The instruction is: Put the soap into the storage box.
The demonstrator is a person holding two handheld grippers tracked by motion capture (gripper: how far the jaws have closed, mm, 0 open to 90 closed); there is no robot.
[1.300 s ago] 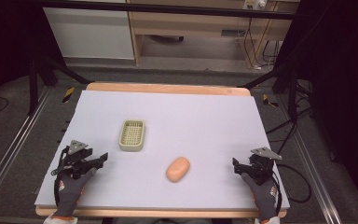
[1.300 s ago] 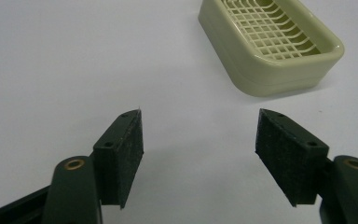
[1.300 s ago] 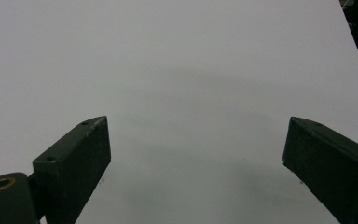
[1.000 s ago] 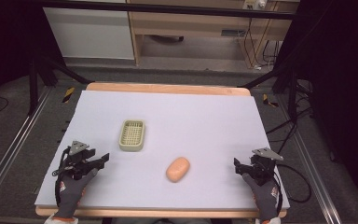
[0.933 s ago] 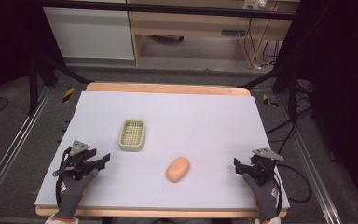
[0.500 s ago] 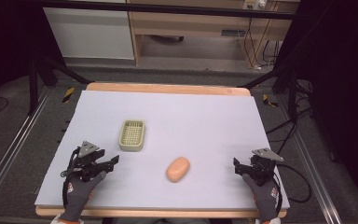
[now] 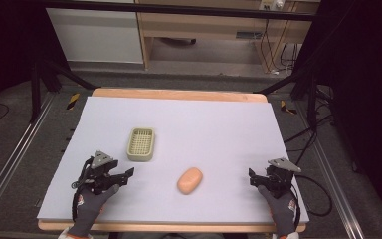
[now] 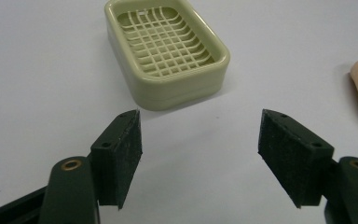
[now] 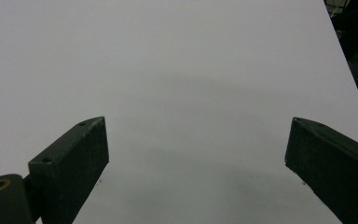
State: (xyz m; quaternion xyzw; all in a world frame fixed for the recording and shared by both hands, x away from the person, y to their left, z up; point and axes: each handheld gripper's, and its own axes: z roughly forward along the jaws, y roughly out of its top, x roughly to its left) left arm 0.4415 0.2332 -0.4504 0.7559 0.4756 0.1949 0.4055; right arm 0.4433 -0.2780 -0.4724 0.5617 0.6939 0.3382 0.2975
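Left gripper (image 8: 198,158), jaws wide and empty, faces the soap dish (image 8: 168,49); it should straddle the dish's near rim squarely. Right gripper (image 9: 196,158) gapes empty, well right of it.

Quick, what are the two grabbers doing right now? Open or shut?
Left gripper: open, holding nothing, facing the soap dish.
Right gripper: open, holding nothing.
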